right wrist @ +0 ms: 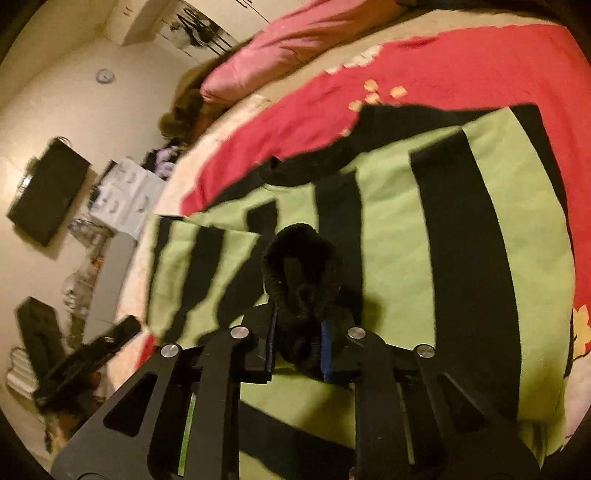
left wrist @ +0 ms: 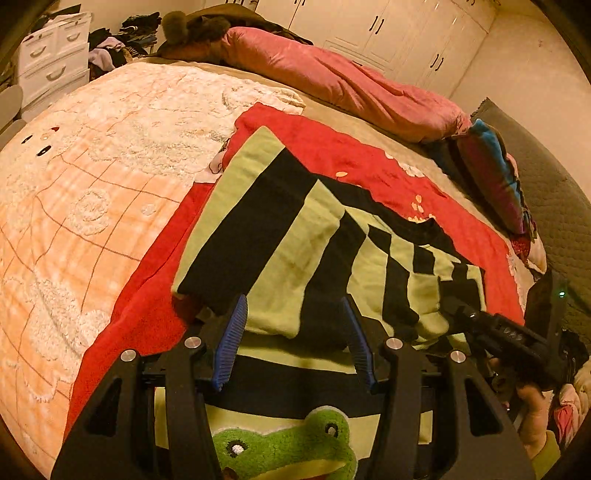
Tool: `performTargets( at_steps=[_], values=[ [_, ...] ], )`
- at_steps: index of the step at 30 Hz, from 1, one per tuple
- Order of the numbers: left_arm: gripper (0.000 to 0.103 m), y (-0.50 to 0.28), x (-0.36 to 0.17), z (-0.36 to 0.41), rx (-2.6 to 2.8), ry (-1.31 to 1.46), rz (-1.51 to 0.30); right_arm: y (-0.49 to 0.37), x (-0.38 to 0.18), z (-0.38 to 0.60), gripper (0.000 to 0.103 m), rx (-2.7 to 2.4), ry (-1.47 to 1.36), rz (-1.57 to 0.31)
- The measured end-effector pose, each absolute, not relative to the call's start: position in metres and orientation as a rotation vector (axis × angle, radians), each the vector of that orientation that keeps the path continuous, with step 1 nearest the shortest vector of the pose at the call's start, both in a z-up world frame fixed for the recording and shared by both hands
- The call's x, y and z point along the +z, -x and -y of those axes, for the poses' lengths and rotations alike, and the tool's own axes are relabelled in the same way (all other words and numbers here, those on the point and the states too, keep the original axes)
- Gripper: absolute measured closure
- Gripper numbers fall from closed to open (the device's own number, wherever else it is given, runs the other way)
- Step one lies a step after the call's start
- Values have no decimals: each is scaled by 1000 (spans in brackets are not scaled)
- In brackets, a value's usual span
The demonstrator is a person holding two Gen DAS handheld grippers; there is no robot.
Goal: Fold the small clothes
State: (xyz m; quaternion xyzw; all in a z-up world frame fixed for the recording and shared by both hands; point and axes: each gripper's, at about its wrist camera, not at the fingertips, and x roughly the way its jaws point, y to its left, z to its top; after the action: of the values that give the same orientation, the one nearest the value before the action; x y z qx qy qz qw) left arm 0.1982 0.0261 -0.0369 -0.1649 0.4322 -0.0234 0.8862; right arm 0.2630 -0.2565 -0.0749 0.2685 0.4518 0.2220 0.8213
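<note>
A green and black striped sweater (left wrist: pixel 369 266) with a plush frog patch (left wrist: pixel 288 443) lies flat on a red blanket (left wrist: pixel 140 302) on the bed. One wide-striped sleeve (left wrist: pixel 258 221) is folded over its body. My left gripper (left wrist: pixel 293 306) stands half open just above that sleeve's end, and the flat fabric shows between its blue pads (left wrist: pixel 231 339). In the right wrist view my right gripper (right wrist: pixel 299 325) is shut on a black ribbed cuff (right wrist: pixel 301 258), which loops up between the jaws over the sweater (right wrist: pixel 399 229). The right gripper (left wrist: pixel 465 314) also shows at the sweater's right edge, held by a hand (left wrist: pixel 532 417).
A peach textured blanket (left wrist: pixel 92 184) covers the bed's left side. A pink quilt (left wrist: pixel 332 81) runs along the far edge, with a colourful pillow (left wrist: pixel 491 173) at the right. White drawers (left wrist: pixel 51 62) and piled clothes stand beyond the bed. A wardrobe (left wrist: pixel 406 29) fills the back wall.
</note>
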Motion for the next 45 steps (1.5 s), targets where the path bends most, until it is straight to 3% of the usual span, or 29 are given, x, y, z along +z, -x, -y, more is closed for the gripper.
performTargets(
  at_steps=[8,15,19,31,34,37,45],
  values=[
    [52,-198,-29,-23,-63,343,-886,-248,8,289,92,509,-457,-745],
    [52,-200,-36,-6,-73,294,-911,-274,-43,310,91,332,-394,-965],
    [52,-209,-31,12,-82,210,-895,-274,-44,318,90,314,-407,-958],
    [52,-258,-79,27,-39,115,-1024,-272,-55,347,68,193,-375,-994],
    [52,-256,-82,29,-53,80,-1016,-268,-45,360,67,122,-353,-961],
    [33,-254,-84,31,-83,88,-1018,-262,-25,362,65,151,-351,-876],
    [31,-253,-86,37,-72,62,-1020,-267,-32,307,63,316,-242,-891]
  ],
)
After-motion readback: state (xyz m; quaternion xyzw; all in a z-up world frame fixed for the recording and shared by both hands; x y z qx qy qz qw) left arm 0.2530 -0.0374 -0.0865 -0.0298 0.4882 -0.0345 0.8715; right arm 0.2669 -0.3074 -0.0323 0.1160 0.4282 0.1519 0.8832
